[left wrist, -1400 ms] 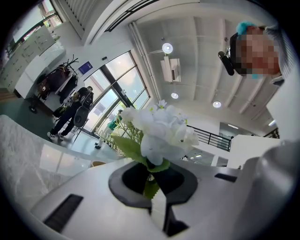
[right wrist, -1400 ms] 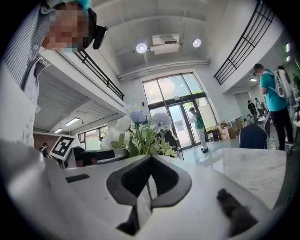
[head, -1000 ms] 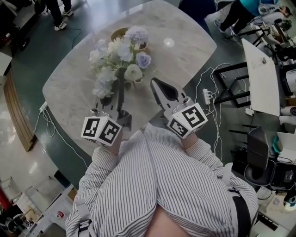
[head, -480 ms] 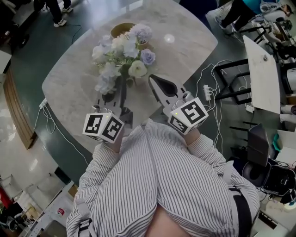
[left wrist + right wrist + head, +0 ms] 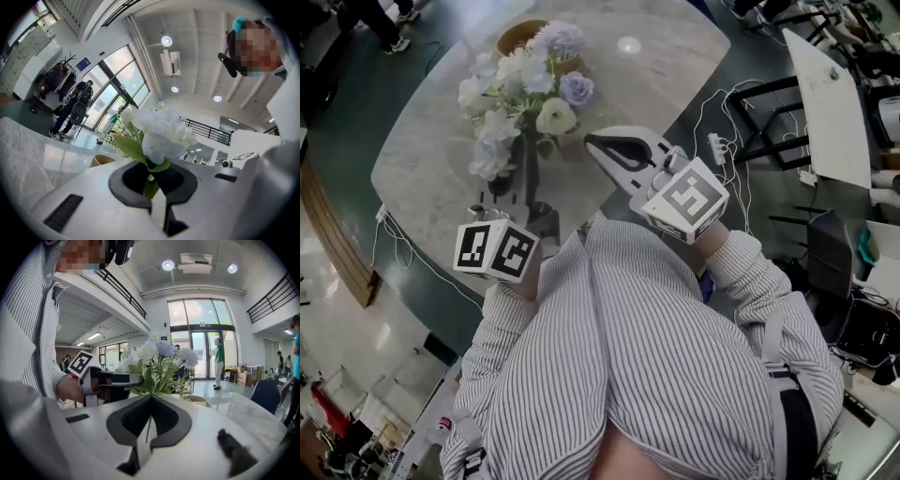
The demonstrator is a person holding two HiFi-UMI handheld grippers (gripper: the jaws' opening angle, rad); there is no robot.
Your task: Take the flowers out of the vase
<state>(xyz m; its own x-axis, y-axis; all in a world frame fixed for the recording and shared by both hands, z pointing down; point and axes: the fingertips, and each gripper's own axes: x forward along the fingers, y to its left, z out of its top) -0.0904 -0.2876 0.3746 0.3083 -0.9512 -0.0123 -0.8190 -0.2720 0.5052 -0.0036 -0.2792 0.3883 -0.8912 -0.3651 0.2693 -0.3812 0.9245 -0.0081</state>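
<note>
Left claw [image 5: 151,180], smooth white shell with dark pads, is clamping the green stems of the flowers [image 5: 159,133]. Their soft white and lilac blooms are fanning out just past its tips. Right claw [image 5: 149,404] is sitting closed and empty, just beside the bunch. Pale marbled worktop [image 5: 422,169] is lying beneath. Tan round vase [image 5: 514,37] is standing beyond the blooms.

Pale marble table [image 5: 412,178], rounded corners, on dark green floor [image 5: 347,122]. White desk [image 5: 830,103] and trailing cables [image 5: 701,98] at right. Tall glazed doors [image 5: 199,341] let in daylight; round ceiling lights [image 5: 168,265] on. Black mezzanine railing [image 5: 269,296] above. Blue chair [image 5: 262,394] beyond the table.
</note>
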